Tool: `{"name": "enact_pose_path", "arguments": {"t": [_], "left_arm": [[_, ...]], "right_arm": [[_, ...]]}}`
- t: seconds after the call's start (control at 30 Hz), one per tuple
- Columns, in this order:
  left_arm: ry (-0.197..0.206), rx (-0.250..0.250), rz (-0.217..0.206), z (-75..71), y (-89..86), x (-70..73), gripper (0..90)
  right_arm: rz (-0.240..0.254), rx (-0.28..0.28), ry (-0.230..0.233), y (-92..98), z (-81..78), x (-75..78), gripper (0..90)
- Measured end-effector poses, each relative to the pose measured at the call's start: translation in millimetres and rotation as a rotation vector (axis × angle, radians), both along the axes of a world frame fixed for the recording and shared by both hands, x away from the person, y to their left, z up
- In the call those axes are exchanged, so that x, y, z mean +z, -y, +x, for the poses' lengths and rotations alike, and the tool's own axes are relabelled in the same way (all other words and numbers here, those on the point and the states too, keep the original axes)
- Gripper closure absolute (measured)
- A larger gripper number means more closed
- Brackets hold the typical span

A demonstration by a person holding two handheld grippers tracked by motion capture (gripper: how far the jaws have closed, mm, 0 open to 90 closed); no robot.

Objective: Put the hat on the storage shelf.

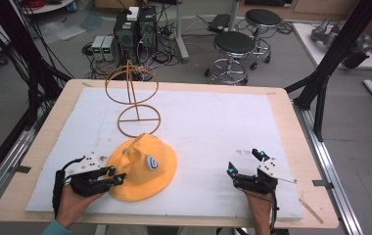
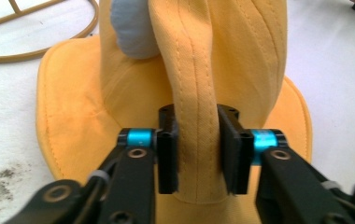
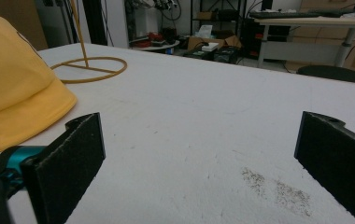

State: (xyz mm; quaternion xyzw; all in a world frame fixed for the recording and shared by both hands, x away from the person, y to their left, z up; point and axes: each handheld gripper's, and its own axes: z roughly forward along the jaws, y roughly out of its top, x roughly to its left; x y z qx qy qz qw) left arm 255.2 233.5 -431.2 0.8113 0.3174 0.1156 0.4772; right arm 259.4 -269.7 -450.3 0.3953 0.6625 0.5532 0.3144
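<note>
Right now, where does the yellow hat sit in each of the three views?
High view: yellow hat lies low and left of centre on the white mat.
Left gripper view: a fold of the hat is pinched at centre.
Right gripper view: at the left edge.
Shared landmark: wire stand beyond the hat.

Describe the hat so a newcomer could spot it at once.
On the white mat covering the wooden table, look near the front left, just before the gold wire stand. The yellow hat, a grey patch on its crown, is the only cloth item there.
</note>
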Motion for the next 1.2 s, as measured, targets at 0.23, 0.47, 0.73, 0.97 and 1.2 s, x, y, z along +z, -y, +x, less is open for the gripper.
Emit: {"name": "enact_pose_path", "arguments": {"t": [0.23,0.47,0.73,0.97,1.2], "left_arm": [[0.012,-0.014,-0.019,-3.8,-2.4,3.5,82.4],[0.034,-0.048,-0.038,-8.2,-2.8,16.1,84.4],[0.063,-0.041,-0.053,-8.6,-6.6,33.7,84.7],[0.108,-0.062,-0.059,-8.7,-0.1,53.3,84.7],[0.141,-0.062,-0.065,-8.1,0.5,69.8,84.7]], "right_arm": [[0.0,0.001,0.001,0.1,0.1,-0.1,0.6],[-0.001,0.0,0.001,0.0,0.1,0.0,0.6],[-0.001,0.0,0.001,0.0,0.0,0.0,0.6],[-0.002,-0.001,0.001,0.1,0.2,0.0,0.6],[-0.001,-0.001,-0.002,-0.1,-0.1,0.0,0.6]]}}
